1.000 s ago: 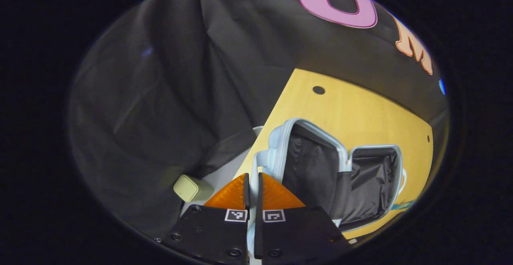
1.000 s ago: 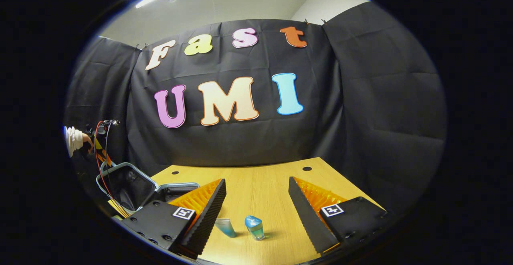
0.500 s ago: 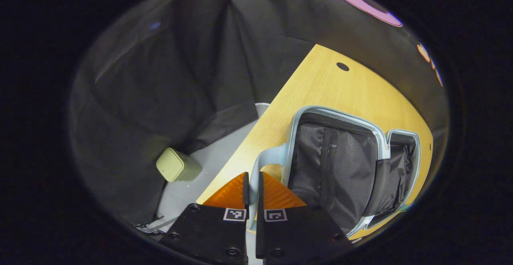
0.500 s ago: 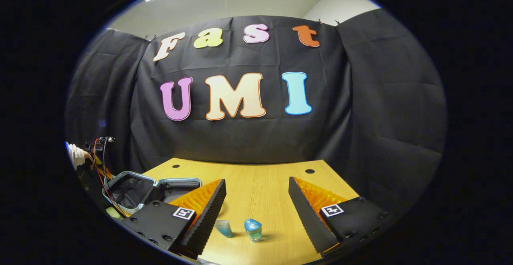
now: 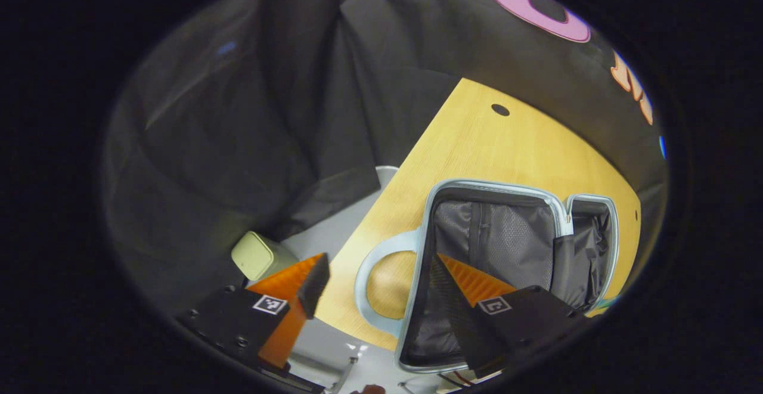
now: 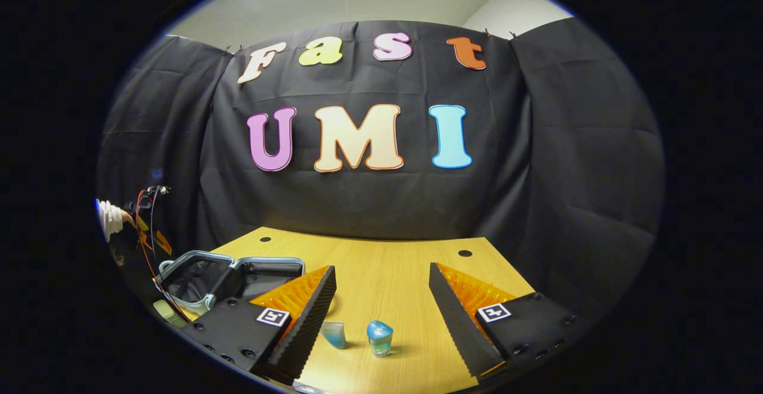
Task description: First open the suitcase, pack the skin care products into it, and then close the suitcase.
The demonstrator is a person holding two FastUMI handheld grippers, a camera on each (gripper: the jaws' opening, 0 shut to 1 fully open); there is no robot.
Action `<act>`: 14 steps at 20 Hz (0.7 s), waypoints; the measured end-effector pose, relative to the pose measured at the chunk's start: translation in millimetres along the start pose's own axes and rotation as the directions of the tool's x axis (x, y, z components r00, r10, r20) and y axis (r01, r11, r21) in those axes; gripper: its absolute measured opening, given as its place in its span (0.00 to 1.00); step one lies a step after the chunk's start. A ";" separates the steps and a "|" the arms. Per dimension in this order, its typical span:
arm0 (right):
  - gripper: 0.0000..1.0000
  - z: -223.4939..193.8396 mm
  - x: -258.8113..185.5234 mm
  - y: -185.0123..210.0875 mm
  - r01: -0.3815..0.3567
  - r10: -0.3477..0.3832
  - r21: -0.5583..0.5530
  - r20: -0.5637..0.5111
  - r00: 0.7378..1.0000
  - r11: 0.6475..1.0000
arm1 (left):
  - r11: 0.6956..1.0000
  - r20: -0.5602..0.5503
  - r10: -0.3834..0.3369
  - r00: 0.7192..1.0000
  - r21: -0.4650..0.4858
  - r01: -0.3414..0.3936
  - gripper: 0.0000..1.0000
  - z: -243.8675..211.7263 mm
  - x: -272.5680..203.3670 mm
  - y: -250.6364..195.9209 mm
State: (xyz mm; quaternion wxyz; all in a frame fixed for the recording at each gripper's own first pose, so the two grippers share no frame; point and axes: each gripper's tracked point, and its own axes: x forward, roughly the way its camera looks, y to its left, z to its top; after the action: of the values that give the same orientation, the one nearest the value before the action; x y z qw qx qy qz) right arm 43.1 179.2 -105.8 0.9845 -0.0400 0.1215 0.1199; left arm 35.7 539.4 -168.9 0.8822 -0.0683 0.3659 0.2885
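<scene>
A pale blue suitcase point(image 5: 512, 188) lies spread open on the wooden table point(image 5: 495, 149), both dark-lined halves showing. Its handle point(image 5: 369, 263) loops out at the near side. My left gripper point(image 5: 375, 272) hovers open just above that handle, nothing between its fingers. In the right gripper view the same suitcase point(image 6: 197, 260) rests at the table's left, with the other hand-held gripper point(image 6: 146, 227) above it. My right gripper point(image 6: 381, 287) stands open over the table's front. Between its fingers, farther on, stand a small blue-capped bottle point(image 6: 379, 338) and a blue tube point(image 6: 335, 334).
A pale green box point(image 5: 255, 255) sits on the grey floor point(image 5: 334, 233) left of the table, beside the black cloth wall. A person's sleeve point(image 6: 108, 216) is at the far left of the right gripper view. The table point(image 6: 387, 263) has round holes near its back edge.
My left gripper has gone from shut on the suitcase handle to open, and the lid it held now lies flat. The right gripper has barely moved.
</scene>
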 end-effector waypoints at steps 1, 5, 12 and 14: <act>0.98 -1.7 -0.4 -1.7 -0.002 0.002 0.004 -0.003 1.000 1.000 | 1.000 0.024 -0.009 1.000 0.019 0.009 0.97 3.9 -12.1 -10.4; 0.96 -10.0 1.4 -9.9 -0.026 0.026 0.003 -0.022 0.999 1.000 | 0.992 0.129 -0.104 0.986 0.086 0.093 0.96 19.1 -63.7 -73.9; 0.98 -30.2 12.8 -14.5 -0.156 0.155 -0.015 -0.067 0.986 0.988 | 0.914 0.252 -0.398 0.882 0.192 0.357 0.96 -11.6 -165.7 -252.9; 0.98 -44.4 16.2 -13.6 -0.194 0.191 -0.017 -0.091 0.977 0.981 | 0.898 0.269 -0.429 0.862 0.226 0.377 0.96 -27.0 -182.3 -294.2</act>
State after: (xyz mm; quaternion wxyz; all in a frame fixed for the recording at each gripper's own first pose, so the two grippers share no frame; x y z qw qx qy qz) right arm 51.5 164.9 -152.1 0.9613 -0.0461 0.1667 0.2143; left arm 80.7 204.3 -90.2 0.9720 -0.0237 0.2221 0.0729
